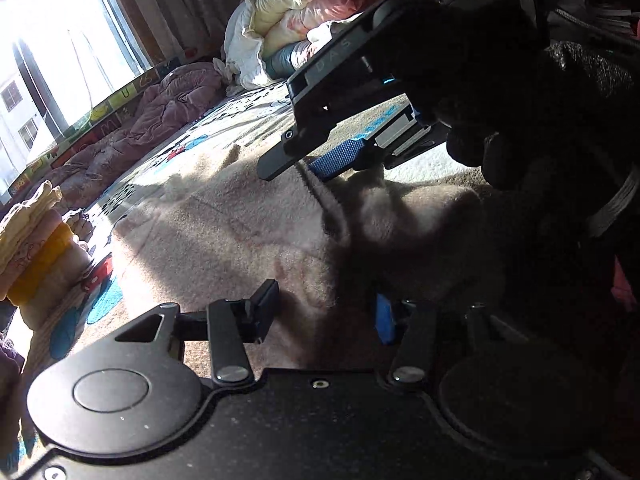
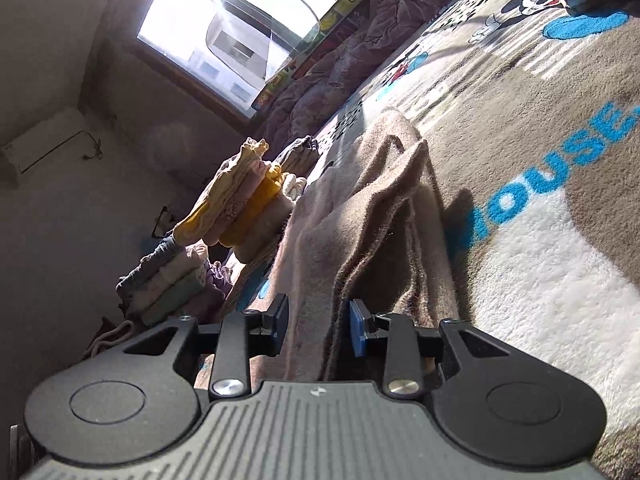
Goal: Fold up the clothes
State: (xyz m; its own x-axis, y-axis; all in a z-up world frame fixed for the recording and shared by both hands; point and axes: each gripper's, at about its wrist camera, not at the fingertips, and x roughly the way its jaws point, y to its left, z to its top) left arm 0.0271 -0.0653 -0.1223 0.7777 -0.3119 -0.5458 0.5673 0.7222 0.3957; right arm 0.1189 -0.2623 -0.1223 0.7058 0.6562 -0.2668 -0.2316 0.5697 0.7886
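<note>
A fuzzy beige-pink garment [image 1: 240, 232] lies spread on the bed. My left gripper [image 1: 326, 314] is open just above it, with the cloth running between and under its fingers. My right gripper shows in the left wrist view [image 1: 320, 164], held by a black-gloved hand; its blue-padded fingers pinch a raised fold of the garment. In the right wrist view the same garment [image 2: 372, 208] rises in thick folds between the fingers of my right gripper [image 2: 318, 328], which close on it.
The Mickey Mouse blanket [image 2: 540, 140] covers the bed. Stacks of folded clothes [image 1: 36, 240] sit at the left, also in the right wrist view [image 2: 240, 200]. Rumpled purple bedding [image 1: 160, 112] lies by the window. Piled quilts [image 1: 288, 12] stand at the back.
</note>
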